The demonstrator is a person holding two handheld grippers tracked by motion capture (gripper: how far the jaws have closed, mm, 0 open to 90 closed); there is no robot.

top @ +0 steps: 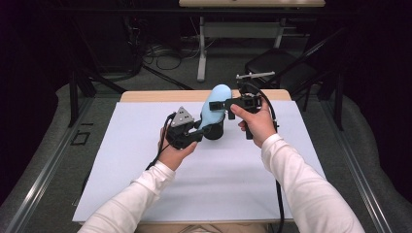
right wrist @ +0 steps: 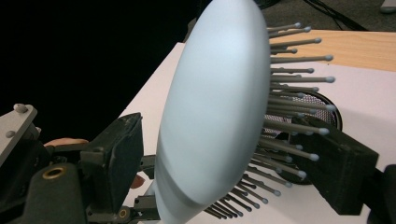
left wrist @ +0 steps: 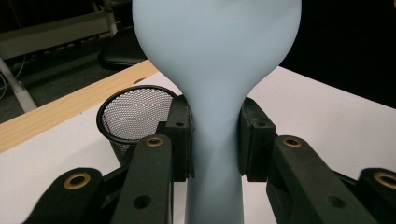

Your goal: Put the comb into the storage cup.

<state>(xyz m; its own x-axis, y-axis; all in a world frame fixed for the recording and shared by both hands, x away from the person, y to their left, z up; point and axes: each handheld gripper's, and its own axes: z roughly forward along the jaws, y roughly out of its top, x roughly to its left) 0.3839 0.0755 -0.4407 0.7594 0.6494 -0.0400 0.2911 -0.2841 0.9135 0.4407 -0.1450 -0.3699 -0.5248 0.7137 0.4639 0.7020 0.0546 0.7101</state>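
High view: a pale blue hairbrush (top: 216, 104) is held upright above the white tabletop (top: 145, 184), its handle clamped by the left gripper (top: 203, 130), while the right gripper (top: 224, 104) is brought against the head from the right. A black mesh cup (top: 216, 132) stands just behind the handle.

Left gripper view: the jaws are closed on the narrow handle (left wrist: 215, 154); the long axis runs straight up.

Right gripper view: the jaws straddle the brush head (right wrist: 210, 116), one at the smooth back, one among the bristles (right wrist: 289, 93); contact cannot be judged with confidence.
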